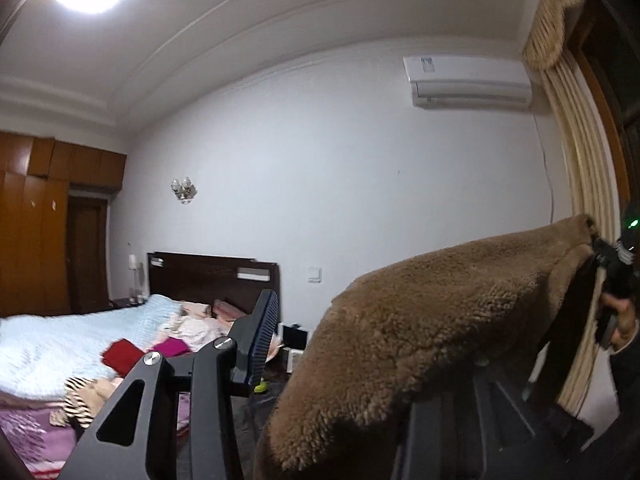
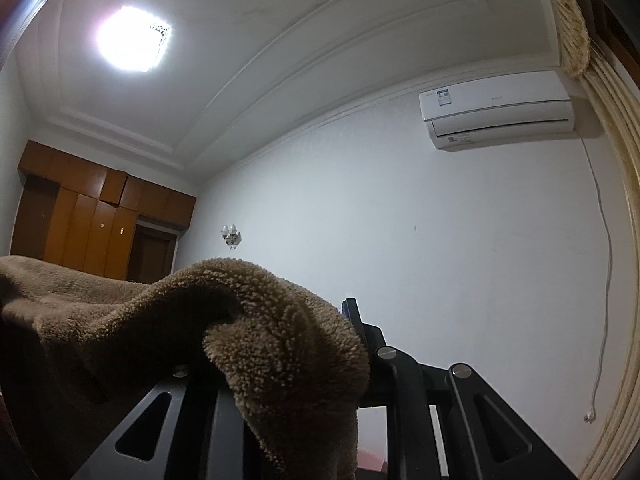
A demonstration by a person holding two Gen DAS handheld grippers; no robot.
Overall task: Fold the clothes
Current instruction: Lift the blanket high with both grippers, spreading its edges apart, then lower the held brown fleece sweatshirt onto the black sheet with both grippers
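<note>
1. A brown fleece garment (image 1: 420, 328) is seen nearest in both wrist views, held up in the air above the bed, stretched between the two grippers.
2. In the left wrist view, the left gripper (image 1: 332, 344) is seen with one ribbed finger (image 1: 262, 336) standing bare to the left of the garment; the other finger is covered by the fleece, so whether the pads press on the cloth cannot be told.
3. In the right wrist view, the right gripper (image 2: 320, 344) is seen closed on a bunched fold of the garment (image 2: 280, 344), which is draped over its left finger and hangs down in front of it.
4. At the far right edge of the left wrist view, the right gripper (image 1: 612, 268) is seen in a hand (image 1: 620, 316), with the far end of the garment pinched at it.
5. Below and left of the garment, a bed (image 1: 48, 432) is seen, covered by a pale blue blanket (image 1: 60, 344), with red cloth (image 1: 120, 356), magenta cloth (image 1: 170, 346) and striped cloth (image 1: 80, 396) lying on it.
6. Behind the bed, a dark headboard (image 1: 208, 276) is set against a white wall (image 1: 360, 184).
7. Left of the headboard, a brown wardrobe (image 1: 36, 224) is seen; above the headboard, a wall lamp (image 1: 184, 190) is mounted.
8. High above the garment, an air conditioner (image 1: 468, 82) is fixed beside a cream curtain (image 1: 580, 168).
9. A ceiling light (image 2: 132, 38) is lit overhead.
</note>
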